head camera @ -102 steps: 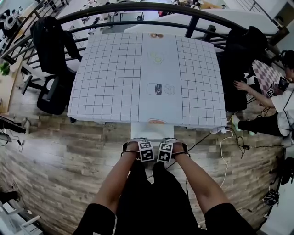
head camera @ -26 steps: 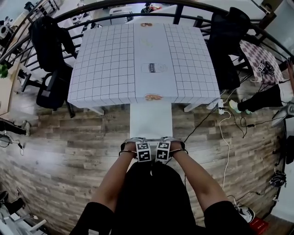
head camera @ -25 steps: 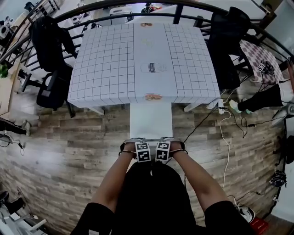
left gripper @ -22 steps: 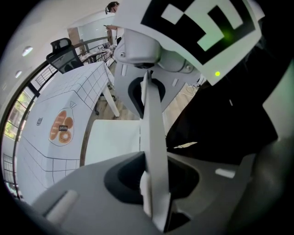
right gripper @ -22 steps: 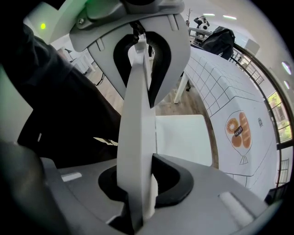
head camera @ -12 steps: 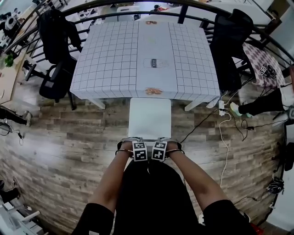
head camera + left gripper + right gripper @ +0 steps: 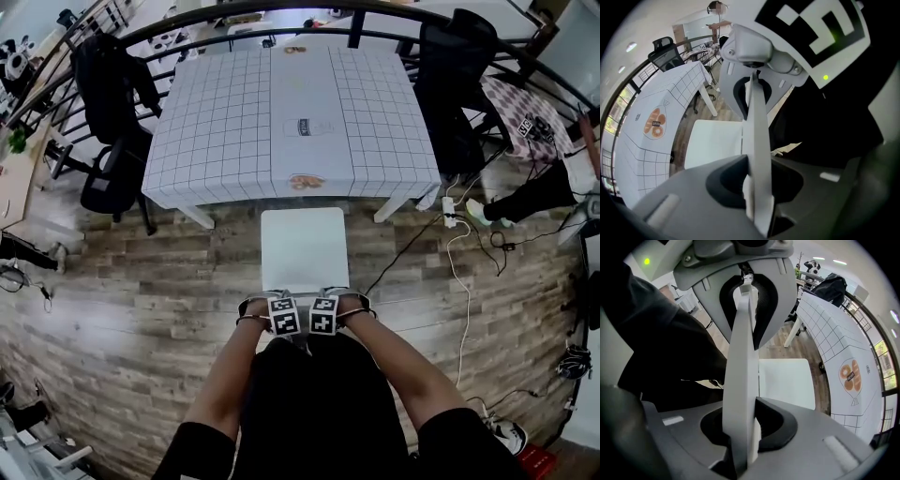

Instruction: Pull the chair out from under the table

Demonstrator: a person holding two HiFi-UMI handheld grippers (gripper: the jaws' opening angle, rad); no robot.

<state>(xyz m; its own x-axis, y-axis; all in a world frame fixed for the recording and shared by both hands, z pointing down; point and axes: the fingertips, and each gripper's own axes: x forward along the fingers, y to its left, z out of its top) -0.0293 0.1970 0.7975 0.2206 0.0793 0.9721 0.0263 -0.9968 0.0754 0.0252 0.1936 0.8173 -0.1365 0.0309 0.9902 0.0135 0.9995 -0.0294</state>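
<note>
A white chair stands on the wood floor, its seat just clear of the near edge of the table with the checked cloth. Side by side at the chair's near end, my left gripper and right gripper both point down over the top of the backrest. In the left gripper view the thin white backrest panel runs up between the jaws, which are shut on it, with the seat beyond. The right gripper view shows the same: jaws shut on the backrest, with the seat and table ahead.
Black office chairs stand at the table's left and right. A power strip with cables lies on the floor at the right, near a seated person's legs. A dark curved railing runs behind the table.
The chair has slid back out from under the table with both grippers on its backrest. Its seat now shows whole, with a strip of floor between it and the table.
</note>
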